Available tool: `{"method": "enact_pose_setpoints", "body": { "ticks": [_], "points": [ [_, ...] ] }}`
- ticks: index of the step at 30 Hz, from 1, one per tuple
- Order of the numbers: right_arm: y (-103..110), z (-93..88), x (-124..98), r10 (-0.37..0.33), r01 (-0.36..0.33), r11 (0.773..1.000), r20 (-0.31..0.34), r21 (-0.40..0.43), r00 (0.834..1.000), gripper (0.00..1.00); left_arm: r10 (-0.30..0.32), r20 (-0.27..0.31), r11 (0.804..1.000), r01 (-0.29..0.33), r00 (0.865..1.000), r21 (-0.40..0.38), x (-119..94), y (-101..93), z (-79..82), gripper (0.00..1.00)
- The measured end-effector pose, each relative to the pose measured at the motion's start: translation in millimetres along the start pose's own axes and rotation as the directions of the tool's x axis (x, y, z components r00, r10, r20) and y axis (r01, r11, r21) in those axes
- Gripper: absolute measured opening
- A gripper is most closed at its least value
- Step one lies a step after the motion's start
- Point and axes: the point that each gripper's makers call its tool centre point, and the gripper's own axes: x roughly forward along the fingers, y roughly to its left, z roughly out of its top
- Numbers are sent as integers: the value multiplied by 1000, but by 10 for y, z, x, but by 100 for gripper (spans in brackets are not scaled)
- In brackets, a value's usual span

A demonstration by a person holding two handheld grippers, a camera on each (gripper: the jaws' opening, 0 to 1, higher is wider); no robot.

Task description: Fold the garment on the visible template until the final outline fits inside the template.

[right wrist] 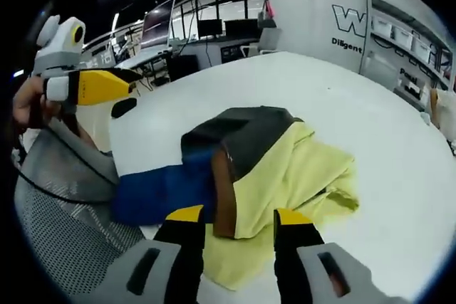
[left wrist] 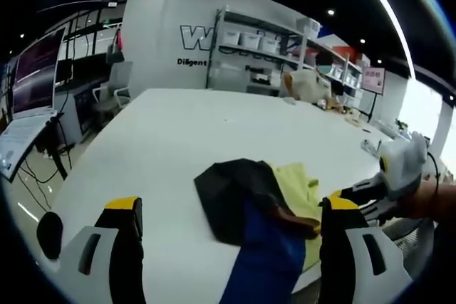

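A colour-block garment with black, blue, yellow and brown panels lies bunched on the white table, close to its near edge. In the right gripper view the garment spreads its yellow part to the right, while the blue part reaches toward the table edge on the left. My left gripper stands open, its jaws wide apart above the cloth. My right gripper is open too, with the brown strip and yellow cloth lying under the gap. Each gripper appears in the other's view, hand-held beside the garment: right gripper, left gripper.
A grey mesh chair sits against the table edge by the blue cloth. Shelves with bins line the back wall, and desks with monitors stand off to the side. Small items sit at the table's far end.
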Motion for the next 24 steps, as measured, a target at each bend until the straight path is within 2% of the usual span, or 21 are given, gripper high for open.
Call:
{"method": "enact_pose_setpoints", "body": {
  "ticks": [4, 10, 14, 18, 24],
  "points": [
    [81, -9, 43, 38, -38, 999, -5, 2, 999, 23, -9, -2, 1000, 9, 1000, 2, 4, -15, -3, 97],
    [75, -71, 117, 37, -39, 998, -51, -41, 998, 22, -18, -4, 1000, 18, 1000, -2, 16, -32, -4, 96],
    [46, -124, 158, 27, -32, 998, -82, -60, 996, 18, -20, -6, 1000, 20, 1000, 0, 20, -37, -5, 96],
    [20, -143, 177, 18, -25, 997, -92, -69, 996, 15, -18, -9, 1000, 18, 1000, -1, 22, -31, -13, 96],
    [-48, -141, 194, -7, 0, 997, -101, -76, 995, 5, -19, -10, 1000, 19, 1000, 3, 22, -24, -12, 96]
  ]
}}
